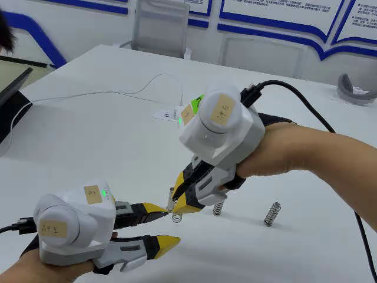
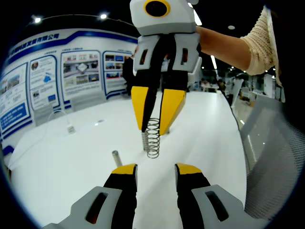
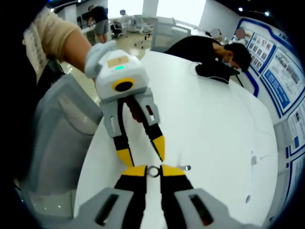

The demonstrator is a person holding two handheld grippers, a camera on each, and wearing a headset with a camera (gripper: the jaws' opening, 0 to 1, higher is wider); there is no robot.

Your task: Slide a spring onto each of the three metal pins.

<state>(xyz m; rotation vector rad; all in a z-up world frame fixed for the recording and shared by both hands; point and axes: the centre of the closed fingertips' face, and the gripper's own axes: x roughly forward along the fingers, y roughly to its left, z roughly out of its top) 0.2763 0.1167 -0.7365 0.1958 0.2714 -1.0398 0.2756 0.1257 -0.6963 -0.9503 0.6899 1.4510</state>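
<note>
Task looks about two thirds done: two springs stand upright on the white desk (image 1: 106, 135), the middle spring (image 1: 218, 207) and the right spring (image 1: 272, 213). Both sit straight enough that each is probably on a pin, but the pins inside can't be made out. The third spring (image 2: 152, 140) is in the right claw (image 2: 153, 130), which comes down from above at the left end of the row. The spring hangs vertical, its bottom coil at or touching the desk. A bare pin (image 2: 116, 156) stands just beside it with nothing on it, so the last spring looks not yet threaded. What's left is to line it up over that pin and let it slide down. Right claw is nearly closed, its yellow tips pinching the spring's upper coils from both sides. The right gripper view shows the spring end-on as a ring between the tips, the pin just to one side. Left claw (image 1: 169, 225) reaches in low from the near left, jaws a moderate gap apart, nothing between them. Its upper tip is close to the held spring; can't tell if it touches.
</note>
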